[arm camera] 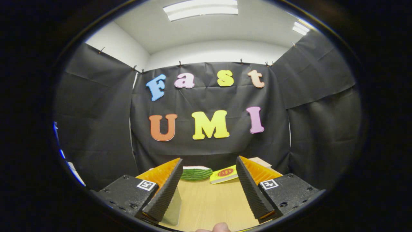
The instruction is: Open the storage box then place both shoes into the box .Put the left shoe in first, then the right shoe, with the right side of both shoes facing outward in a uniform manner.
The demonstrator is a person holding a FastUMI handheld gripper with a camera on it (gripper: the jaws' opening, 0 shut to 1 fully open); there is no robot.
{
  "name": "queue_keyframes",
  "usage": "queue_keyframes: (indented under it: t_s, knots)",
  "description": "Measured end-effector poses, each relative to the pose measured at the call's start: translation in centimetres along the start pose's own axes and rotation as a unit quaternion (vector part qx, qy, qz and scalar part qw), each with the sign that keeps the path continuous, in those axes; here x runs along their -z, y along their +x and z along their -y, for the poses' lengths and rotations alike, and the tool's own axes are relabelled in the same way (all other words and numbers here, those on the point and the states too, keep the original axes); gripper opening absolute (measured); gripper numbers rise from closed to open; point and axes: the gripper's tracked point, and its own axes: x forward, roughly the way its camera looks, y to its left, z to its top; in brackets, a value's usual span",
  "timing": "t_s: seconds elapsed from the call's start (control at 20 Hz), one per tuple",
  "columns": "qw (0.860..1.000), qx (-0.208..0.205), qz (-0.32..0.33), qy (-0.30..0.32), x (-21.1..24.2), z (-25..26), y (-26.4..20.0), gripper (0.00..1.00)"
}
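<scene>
A fingertip of the person holding the tool lay nearest the camera, at the near edge of the table, just behind the gap between the two fingers. The gripper was held level and high, pointed at the booth's back wall rather than down at any work, so its view ran along the tabletop. Its fingers stood wide apart with nothing between them; only bare wood showed in the gap. Each finger's mount carried a small square black-and-white marker, presumably there for tracking the tool's pose. A pale flat panel stood on the table against the inner side of the left finger; what it belonged to could not be told.

Beyond the fingertips, near the far edge of the table, lay a green ribbed object with a white top, possibly the sole and upper of a shoe, though the view was too low to settle this. Just beside it lay a yellow book-like item with a red oval emblem on its cover; the writing there was too small to read. A pale brown box corner rose behind the right finger. Whether this was the storage box, and whether open or closed, could not be judged.
</scene>
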Motion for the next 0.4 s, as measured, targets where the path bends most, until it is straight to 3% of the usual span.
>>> queue_keyframes:
  t_s: [0.4]
  knots:
    - [1.000,0.009,0.000,-0.002,0.24,0.51,0.03,1.00]
